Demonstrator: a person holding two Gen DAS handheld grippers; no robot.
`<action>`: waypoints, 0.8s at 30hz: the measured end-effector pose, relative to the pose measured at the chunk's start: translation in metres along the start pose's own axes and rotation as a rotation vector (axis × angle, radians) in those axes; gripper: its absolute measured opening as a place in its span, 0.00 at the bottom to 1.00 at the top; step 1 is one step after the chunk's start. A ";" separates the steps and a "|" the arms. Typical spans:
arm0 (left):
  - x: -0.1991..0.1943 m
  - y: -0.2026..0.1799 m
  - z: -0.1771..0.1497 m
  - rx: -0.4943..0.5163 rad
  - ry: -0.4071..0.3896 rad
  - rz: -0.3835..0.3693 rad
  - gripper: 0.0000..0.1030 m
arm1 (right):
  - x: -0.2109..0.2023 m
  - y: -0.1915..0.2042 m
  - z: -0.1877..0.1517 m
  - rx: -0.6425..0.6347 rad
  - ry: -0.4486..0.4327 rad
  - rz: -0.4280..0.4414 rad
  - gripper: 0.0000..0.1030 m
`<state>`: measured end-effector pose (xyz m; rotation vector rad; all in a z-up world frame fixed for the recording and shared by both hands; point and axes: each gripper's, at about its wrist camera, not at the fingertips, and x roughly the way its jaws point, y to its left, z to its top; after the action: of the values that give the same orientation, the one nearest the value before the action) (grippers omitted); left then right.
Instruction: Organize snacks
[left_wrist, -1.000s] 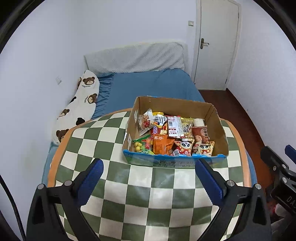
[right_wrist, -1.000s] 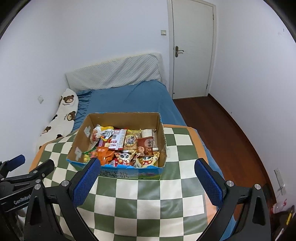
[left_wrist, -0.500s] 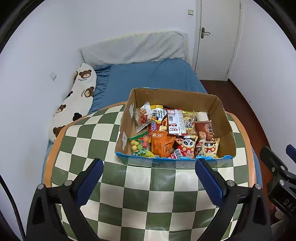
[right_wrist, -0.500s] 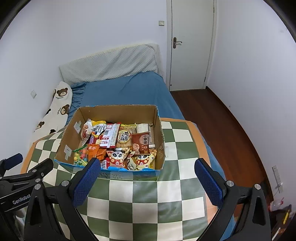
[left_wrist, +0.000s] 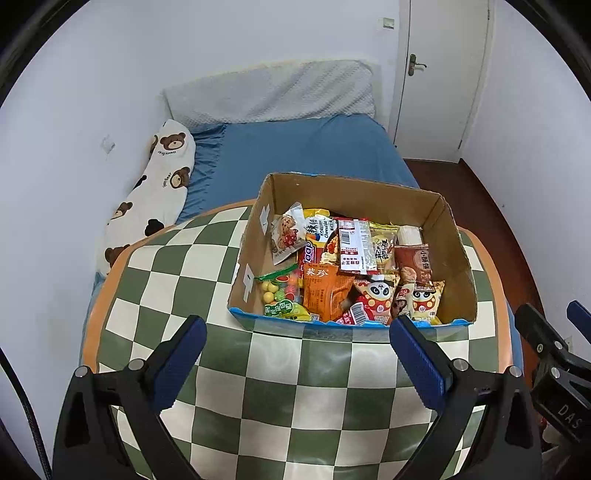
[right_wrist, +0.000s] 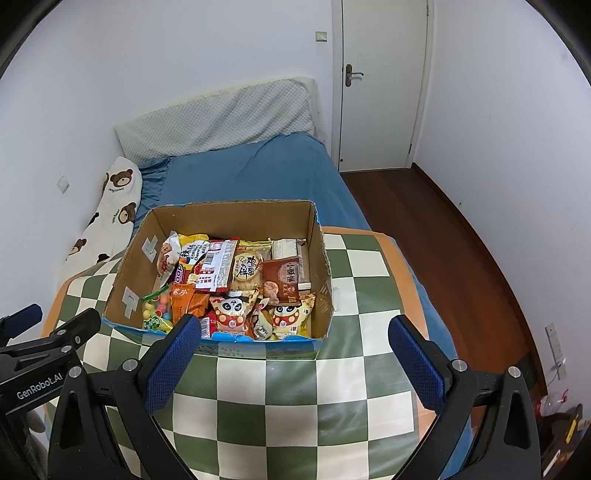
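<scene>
Box (left_wrist: 448, 266) of snacks (left_wrist: 343, 273) stood near the far edge of the checked bench (left_wrist: 258, 398), toward its right side, packets heaped inside. Left gripper (left_wrist: 297, 354) and right gripper (right_wrist: 295, 354) hovered over the near edge, jaws wide on both, holding nothing, short of the box.

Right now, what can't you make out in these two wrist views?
- Lower snack layers in the cardboard box: hidden under top packets, both views.
- Box's near outer face: partly blocked by the right gripper in its own view.
- Small print on the orange packet: too small.
- Table near edge: cut off by the frame, behind the left gripper. Both sets of jaws stand open, empty.
</scene>
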<state>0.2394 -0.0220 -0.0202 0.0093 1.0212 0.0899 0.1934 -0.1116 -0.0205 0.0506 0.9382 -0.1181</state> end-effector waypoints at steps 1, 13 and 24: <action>0.000 0.000 0.000 0.001 0.001 0.000 0.99 | 0.000 0.000 0.000 0.000 -0.001 -0.001 1.00; 0.002 -0.002 0.000 0.007 -0.003 -0.004 0.99 | 0.001 -0.002 0.001 0.008 0.003 0.001 1.00; -0.004 -0.003 0.002 0.026 -0.019 0.002 0.99 | -0.002 -0.002 0.002 0.007 0.001 0.005 1.00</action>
<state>0.2388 -0.0257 -0.0161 0.0345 1.0039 0.0780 0.1936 -0.1132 -0.0178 0.0597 0.9383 -0.1166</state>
